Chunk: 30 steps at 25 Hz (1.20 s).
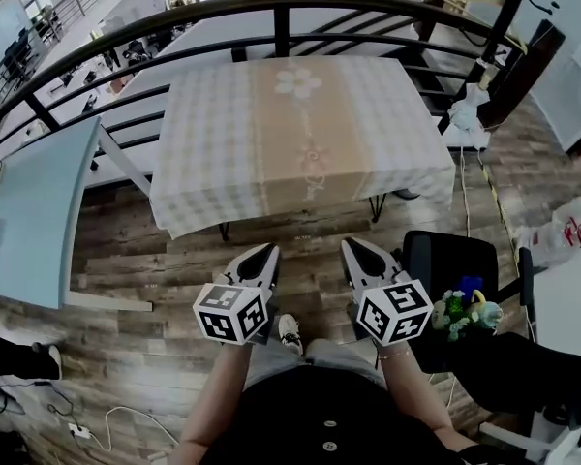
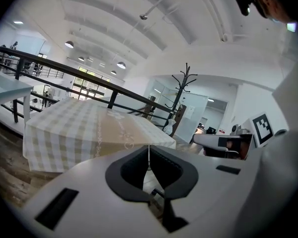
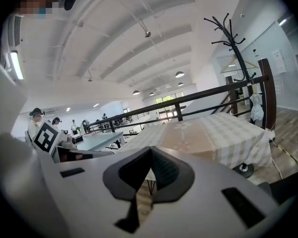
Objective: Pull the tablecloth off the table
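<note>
Your tablecloth (image 1: 300, 134) hides the table (image 1: 378, 207) but for thin legs under the hem. The head view's top edge cuts off the coat stand (image 1: 504, 22). The colourful things (image 1: 467, 310) at your right are too small to tell

Beige-and-white checked tablecloth (image 1: 300, 134), soft matt woven cloth, curved black railing (image 1: 282, 29), smooth painted metal, grey-brown plank floor (image 1: 155, 289), grained matt wood, pale blue tabletop (image 1: 29, 211), smooth low sheen, left gripper (image 1: 268, 250) and right gripper (image 1: 350, 244), matt white plastic shells

Head view looks steeply down from above; both gripper views face forward, low, sharing the tablecloth (image 2: 79, 128).
</note>
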{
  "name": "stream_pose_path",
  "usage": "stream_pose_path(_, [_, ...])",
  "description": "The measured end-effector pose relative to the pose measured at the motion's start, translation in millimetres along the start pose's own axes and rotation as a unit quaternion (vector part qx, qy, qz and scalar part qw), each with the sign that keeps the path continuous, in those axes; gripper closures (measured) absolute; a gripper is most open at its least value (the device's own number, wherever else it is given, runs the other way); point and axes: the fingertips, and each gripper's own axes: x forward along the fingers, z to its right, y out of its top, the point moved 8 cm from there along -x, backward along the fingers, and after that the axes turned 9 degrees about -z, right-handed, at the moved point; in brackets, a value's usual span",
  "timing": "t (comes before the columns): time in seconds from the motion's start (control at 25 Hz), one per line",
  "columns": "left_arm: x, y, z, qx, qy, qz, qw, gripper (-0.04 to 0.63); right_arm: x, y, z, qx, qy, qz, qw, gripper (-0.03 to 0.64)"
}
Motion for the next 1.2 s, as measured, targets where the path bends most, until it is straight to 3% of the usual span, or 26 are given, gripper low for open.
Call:
stream_pose_path(0.36, [35,16,-40,-0.026,-0.009,-0.022,0.9994,0.575,42,8,18,0.030,-0.020,-0.022,0.999,0.591])
stream_pose_path(0.84, [88,36,-75,-0.074,0.036,-0.035,0.9960,0.575,102,34,75,0.076,-0.014,-0.038,0.996,0.591])
stream_pose_path(1.2, [154,56,-121,-0.164,0.029,-0.045,0.9849,0.575,167,48,124,0.131,0.000,-0.073,0.989,0.577])
